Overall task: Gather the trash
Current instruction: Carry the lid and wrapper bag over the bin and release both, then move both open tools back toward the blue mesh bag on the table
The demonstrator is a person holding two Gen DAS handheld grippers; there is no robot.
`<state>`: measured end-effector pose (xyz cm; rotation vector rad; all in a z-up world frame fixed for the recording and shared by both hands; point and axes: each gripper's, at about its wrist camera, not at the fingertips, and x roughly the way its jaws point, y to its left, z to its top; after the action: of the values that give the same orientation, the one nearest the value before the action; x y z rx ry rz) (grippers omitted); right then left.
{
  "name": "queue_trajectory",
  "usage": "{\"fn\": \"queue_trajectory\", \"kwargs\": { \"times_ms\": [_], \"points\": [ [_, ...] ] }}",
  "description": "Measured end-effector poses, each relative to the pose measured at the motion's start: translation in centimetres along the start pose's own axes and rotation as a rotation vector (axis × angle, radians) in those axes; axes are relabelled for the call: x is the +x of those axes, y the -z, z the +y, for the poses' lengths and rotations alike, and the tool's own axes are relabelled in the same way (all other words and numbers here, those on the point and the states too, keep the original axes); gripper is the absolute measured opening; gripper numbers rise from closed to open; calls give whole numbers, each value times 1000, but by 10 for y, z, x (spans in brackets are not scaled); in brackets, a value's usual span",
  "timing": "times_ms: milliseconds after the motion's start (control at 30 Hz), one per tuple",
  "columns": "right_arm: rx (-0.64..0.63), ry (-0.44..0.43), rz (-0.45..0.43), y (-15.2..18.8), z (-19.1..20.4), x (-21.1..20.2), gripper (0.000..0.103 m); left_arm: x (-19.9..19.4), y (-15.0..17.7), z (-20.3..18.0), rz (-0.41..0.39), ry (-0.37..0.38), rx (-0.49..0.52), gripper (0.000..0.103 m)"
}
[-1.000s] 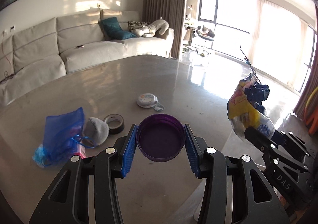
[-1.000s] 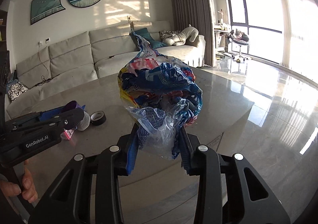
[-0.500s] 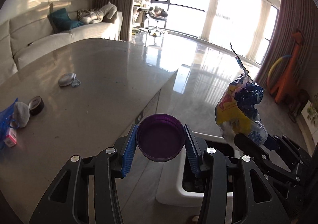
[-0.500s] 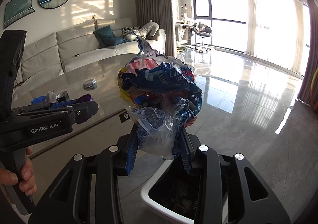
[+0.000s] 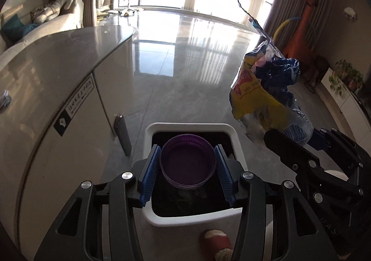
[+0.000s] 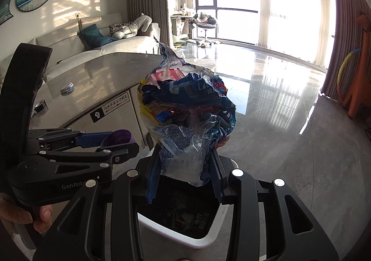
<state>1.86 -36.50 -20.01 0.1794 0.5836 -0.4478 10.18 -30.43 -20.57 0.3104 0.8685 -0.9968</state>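
Two hand-held grippers hang over an open white trash bin point(image 5: 190, 127) on the floor beside a counter. The left gripper point(image 5: 188, 168), pitched steeply down, has a purple lid point(image 5: 188, 164) between its blue pads; its jaws have just been opening, with small gaps showing on both sides, so the lid looks released. It might bounce off the bin's rim. The right gripper point(image 6: 184, 174), tilted less steeply, clamps a crumpled plastic wrapper bundle point(image 6: 187, 110) above the bin's edge; released here, it could drift outside.

Left gripper point(image 5: 188, 169) jaws parted, right gripper point(image 6: 183, 174) jaws clamped.
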Motion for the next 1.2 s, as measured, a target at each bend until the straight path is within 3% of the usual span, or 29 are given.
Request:
{"fn": "queue_trajectory", "kwargs": {
  "times_ms": [33, 67, 100, 300, 633, 700, 733, 767, 800, 1067, 1200],
  "points": [
    [9, 8, 4, 1, -5, 1, 39, 8, -1, 0, 20, -44, -2, 84],
    [17, 14, 10, 2, -9, 2, 39, 15, -3, 3, 39, -92, -6, 96],
    [22, 23, 16, 2, -11, 3, 39, 18, -3, 4, 36, -115, -4, 98],
    [34, 35, 39, 7, -21, 10, 40, 23, -16, 16, 24, -114, -7, 98],
    [8, -19, 107, 16, -9, 31, 40, -1, -16, 27, -58, -182, -44, 98],
    [-28, -13, 158, 19, -1, 41, 49, -6, -15, 35, -65, -191, -64, 98],
    [-51, -8, 189, 22, 3, 48, 66, -9, -14, 39, -69, -193, -75, 98],
    [-67, -5, 209, 24, 7, 52, 92, -12, -14, 43, -73, -199, -84, 98],
    [-78, 0, 213, 25, 10, 53, 100, -15, -13, 47, -79, -211, -93, 98],
    [-82, -65, 129, 9, 20, 37, 99, -59, -3, 85, -153, -304, -183, 98],
    [-100, -105, 75, -7, 35, 28, 99, -89, 8, 107, -196, -389, -223, 98]
  ]
}}
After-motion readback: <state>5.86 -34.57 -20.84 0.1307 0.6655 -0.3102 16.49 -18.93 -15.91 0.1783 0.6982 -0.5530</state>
